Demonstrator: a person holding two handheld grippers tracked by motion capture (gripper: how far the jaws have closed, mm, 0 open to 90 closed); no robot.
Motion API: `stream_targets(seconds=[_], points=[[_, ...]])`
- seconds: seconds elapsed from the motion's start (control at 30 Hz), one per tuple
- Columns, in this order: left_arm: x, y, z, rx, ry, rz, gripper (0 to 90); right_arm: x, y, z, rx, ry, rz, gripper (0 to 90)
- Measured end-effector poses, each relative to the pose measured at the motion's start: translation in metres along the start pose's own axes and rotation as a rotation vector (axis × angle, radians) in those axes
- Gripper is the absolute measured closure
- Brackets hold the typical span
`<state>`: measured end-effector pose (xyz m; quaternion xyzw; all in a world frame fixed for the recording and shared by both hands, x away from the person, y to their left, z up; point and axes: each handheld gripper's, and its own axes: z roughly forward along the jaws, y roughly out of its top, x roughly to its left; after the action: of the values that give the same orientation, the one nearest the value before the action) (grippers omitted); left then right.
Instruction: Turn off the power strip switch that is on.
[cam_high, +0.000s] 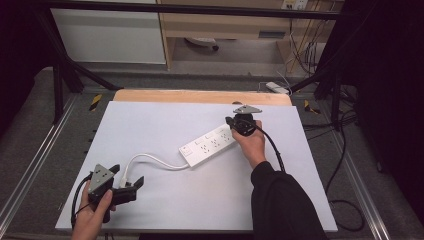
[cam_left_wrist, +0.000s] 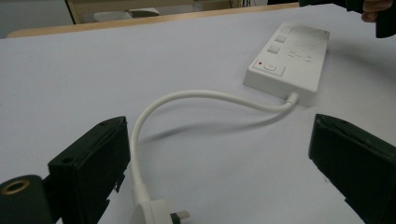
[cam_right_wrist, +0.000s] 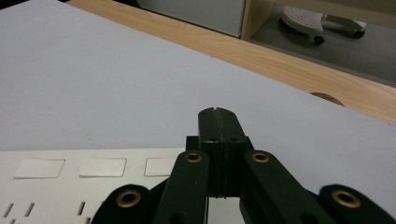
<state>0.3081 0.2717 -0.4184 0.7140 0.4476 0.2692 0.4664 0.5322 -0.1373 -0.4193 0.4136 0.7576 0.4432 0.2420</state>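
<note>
A white power strip (cam_high: 209, 145) lies aslant near the middle of the pale table (cam_high: 150, 125), its stiff white cable (cam_high: 150, 159) looping toward the plug (cam_left_wrist: 156, 212) that rests on the table between the spread jaws of the left gripper (cam_high: 127, 186), not yet pinched. The right gripper (cam_high: 239, 122), jaws pressed together on nothing, hangs over the strip's far end. The strip looks a rigid, smooth plastic block of modest weight, likely to slide on the table if nudged; the plug body offers the firmer hold, its flat sides suiting the pads, while the springy cable would probably twist or drag the strip if pulled. A closed tip pressing on the strip could steady it.
</note>
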Motion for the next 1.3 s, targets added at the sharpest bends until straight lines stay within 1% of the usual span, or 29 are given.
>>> stream_targets(seconds=[0.33, 0.73, 1.3], points=[[0.000, 0.000, 0.000, 0.000, -0.001, 0.000, 5.6, 0.004, -0.006, 0.008, 0.015, 0.008, 0.019, 90.0], [0.000, 0.000, 0.000, 0.001, -0.002, 0.001, 5.6, 0.008, -0.011, 0.015, 0.030, 0.018, 0.028, 90.0], [0.000, 0.000, 0.000, 0.003, -0.005, 0.004, 5.6, 0.010, -0.016, 0.020, 0.046, 0.030, 0.040, 90.0]])
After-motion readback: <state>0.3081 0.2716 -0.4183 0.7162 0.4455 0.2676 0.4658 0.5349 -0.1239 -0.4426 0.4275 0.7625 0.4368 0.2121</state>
